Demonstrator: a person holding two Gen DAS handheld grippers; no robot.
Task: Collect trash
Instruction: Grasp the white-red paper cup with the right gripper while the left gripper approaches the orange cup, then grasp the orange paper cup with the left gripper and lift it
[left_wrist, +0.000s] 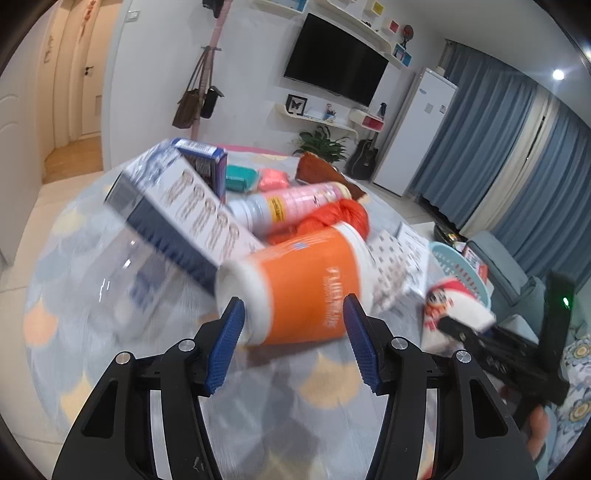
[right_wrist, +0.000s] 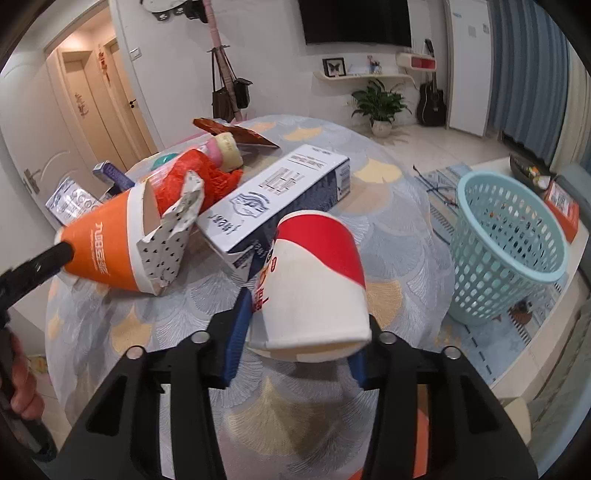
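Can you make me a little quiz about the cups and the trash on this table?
1. True or false: the right gripper is shut on the red and white cup.
2. Which cup lies between the open fingers of the left gripper? A: a green cup. B: the orange cup. C: a black cup.
3. Fill in: the light blue basket stands on the ____, not on the table.

Key
1. True. Its blue pads press both sides of the cup.
2. B. The cup lies on its side, and the pads do not seem to clamp it.
3. Floor, to the right of the table.
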